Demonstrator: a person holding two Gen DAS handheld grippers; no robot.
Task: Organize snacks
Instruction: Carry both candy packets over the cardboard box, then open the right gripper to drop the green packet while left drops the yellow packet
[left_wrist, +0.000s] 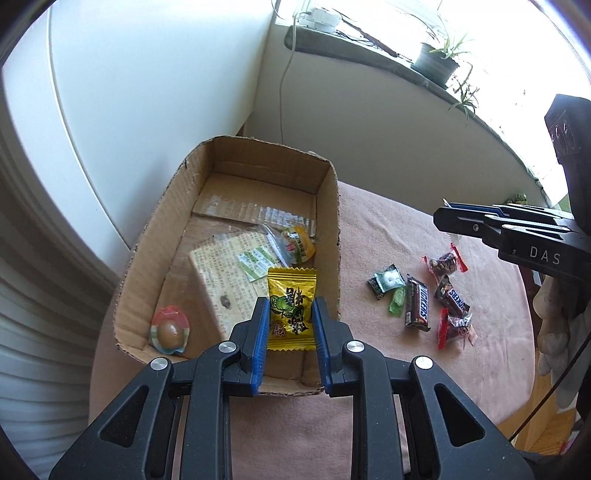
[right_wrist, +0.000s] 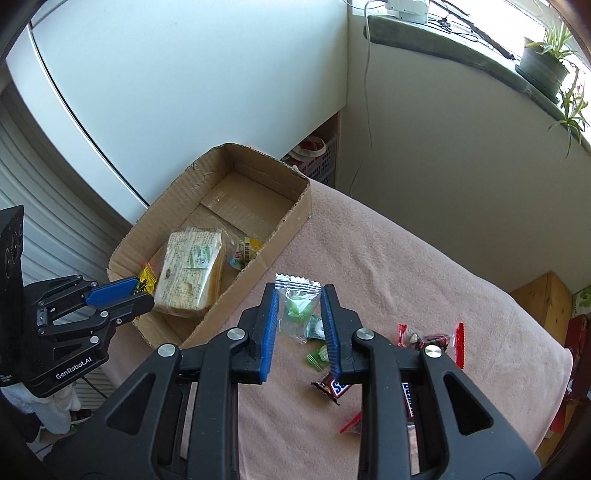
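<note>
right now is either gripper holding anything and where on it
Both are. The left gripper clamps the yellow snack packet by its side edges, low down. The right gripper pinches the clear packet of green candy by its sides.

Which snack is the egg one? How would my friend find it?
Start at the cardboard box on the pink cloth. Look in its near corner, beside the big cracker pack, on the side away from the loose sweets. The egg snack lies flat there: a brown egg sealed in a clear round packet with a red and green edge, the only round thing in the box.
</note>
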